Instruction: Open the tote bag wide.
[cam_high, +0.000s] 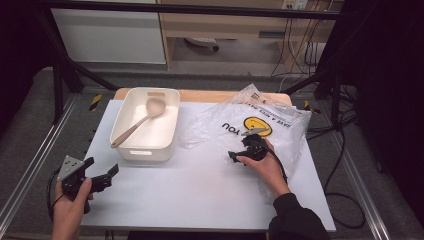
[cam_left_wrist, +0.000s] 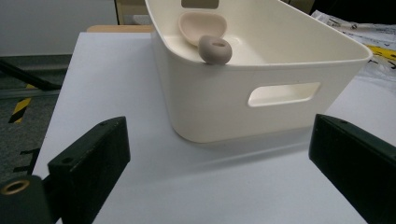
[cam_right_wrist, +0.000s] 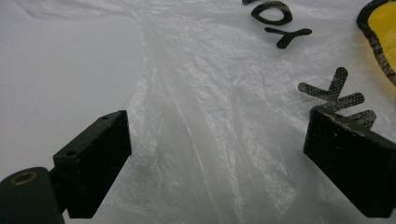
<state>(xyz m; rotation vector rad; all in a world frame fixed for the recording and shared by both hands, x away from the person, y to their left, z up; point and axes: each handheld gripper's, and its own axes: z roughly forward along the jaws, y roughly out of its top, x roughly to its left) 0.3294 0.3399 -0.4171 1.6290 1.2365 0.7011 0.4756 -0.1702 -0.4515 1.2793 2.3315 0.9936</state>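
A white table (cam_high: 200, 185) carries, from largest to smallest, a crumpled clear plastic bag (cam_high: 260, 125) printed with a yellow smiley face on its right half, a white bin (cam_high: 147, 125) on its left half, and a beige spoon (cam_high: 136, 125) lying slantwise inside the bin, its handle end propped on the near rim. The right gripper (cam_high: 245, 150) rests at the bag's near edge, held by a hand in a dark sleeve; in the right gripper view its fingers (cam_right_wrist: 93, 158) stand wide apart, holding nothing, with the wrinkled film lying flat between and just ahead of them. The left gripper (cam_high: 107, 175) hovers over the table's near left corner, its fingers (cam_left_wrist: 88, 163) also spread wide and empty, pointing at the bin's near wall, which stands near but apart from them. The likely work is picking up the bag. The main risk is that the thin film lies flat against the table, so closing fingers may slide over it and catch nothing, or pinch just one layer so the bag stays shut. A sideways drag could also bunch the slippery plastic and push it toward the bin. The left gripper, well apart from the bag, cannot yet steady it.
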